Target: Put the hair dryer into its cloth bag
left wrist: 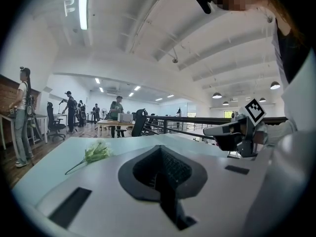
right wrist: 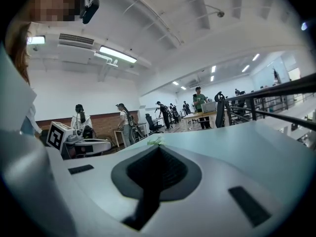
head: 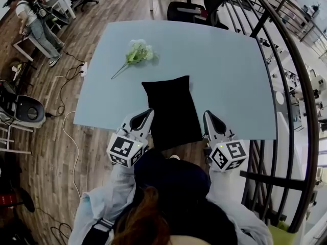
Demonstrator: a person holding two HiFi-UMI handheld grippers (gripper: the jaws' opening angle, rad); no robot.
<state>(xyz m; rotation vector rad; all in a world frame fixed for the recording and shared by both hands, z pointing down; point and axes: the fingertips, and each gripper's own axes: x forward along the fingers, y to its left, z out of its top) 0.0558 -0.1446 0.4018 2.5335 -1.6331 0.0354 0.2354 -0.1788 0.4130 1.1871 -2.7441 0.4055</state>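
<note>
A black cloth bag lies flat on the pale blue table, its near end hanging over the front edge. No hair dryer shows in any view. My left gripper sits just left of the bag's near part, jaws shut with nothing between them. My right gripper sits just right of the bag, also shut and empty. Each gripper view shows the other gripper: the right one and the left one. The gripper bodies hide the bag in both gripper views.
A sprig of white and green flowers lies on the table's far left. Black chairs stand behind the table. A metal railing runs along the right. People stand at desks in the background.
</note>
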